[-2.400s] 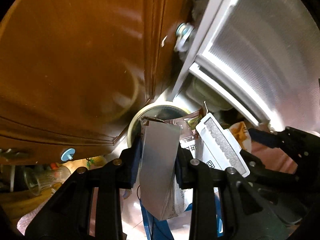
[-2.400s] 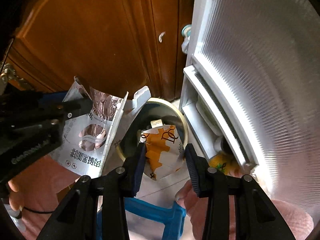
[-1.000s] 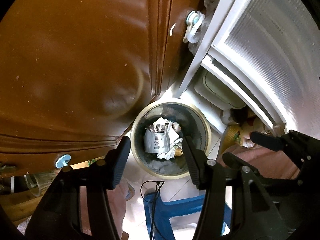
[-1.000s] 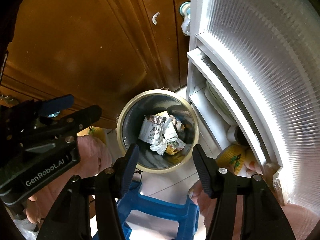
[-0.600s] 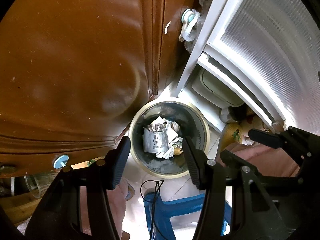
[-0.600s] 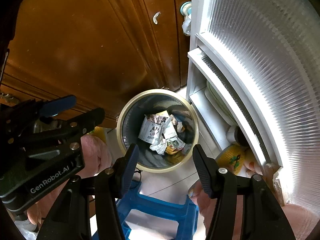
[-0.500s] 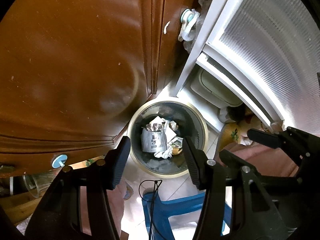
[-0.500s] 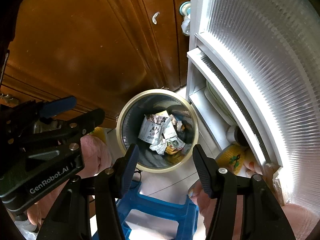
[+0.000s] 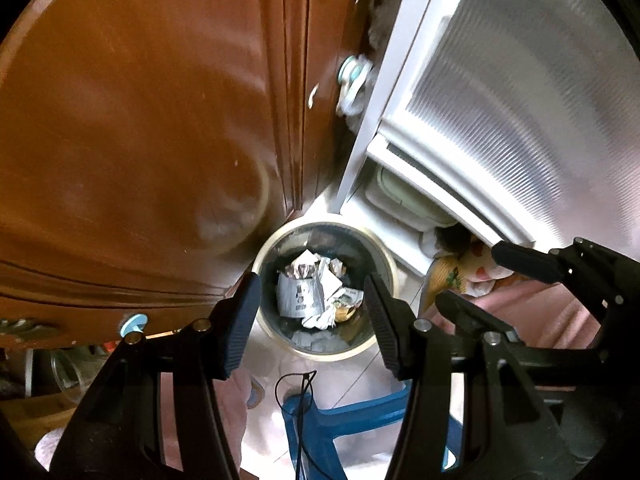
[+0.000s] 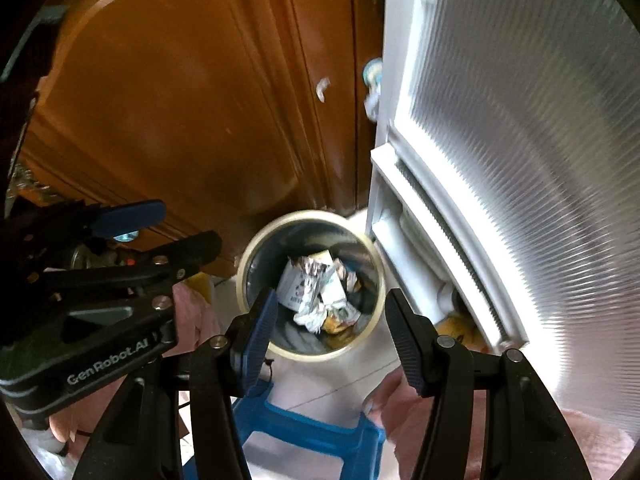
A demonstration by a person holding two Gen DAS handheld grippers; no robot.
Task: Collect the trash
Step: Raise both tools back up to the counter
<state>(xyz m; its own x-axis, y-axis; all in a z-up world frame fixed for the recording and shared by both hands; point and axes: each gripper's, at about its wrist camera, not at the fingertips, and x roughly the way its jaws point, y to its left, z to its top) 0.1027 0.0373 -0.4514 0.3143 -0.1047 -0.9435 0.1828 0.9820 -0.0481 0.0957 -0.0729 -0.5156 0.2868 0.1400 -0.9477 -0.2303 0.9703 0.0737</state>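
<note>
A round metal trash bin (image 9: 386, 256) (image 10: 374, 248) with a cream rim stands on the floor below both grippers. Inside it lie crumpled wrappers (image 9: 304, 294) (image 10: 308, 284), silver, white and yellow. My left gripper (image 9: 312, 288) hangs high over the bin, open, with nothing between its fingers. My right gripper (image 10: 329, 306) is open too and holds nothing. In the right wrist view the left gripper (image 10: 180, 224) shows at the left edge. In the left wrist view the right gripper (image 9: 476, 276) shows at the right.
A brown wooden cabinet door (image 9: 140, 140) (image 10: 180, 100) rises behind the bin. A white ribbed fridge door (image 9: 520, 100) (image 10: 520, 120) stands open to the right. A blue plastic stool (image 9: 320, 420) (image 10: 304, 436) sits on the pale floor in front of the bin.
Both grippers let go of their packets, which now lie in the bin. Since then both have risen, so the bin looks smaller and farther below.
</note>
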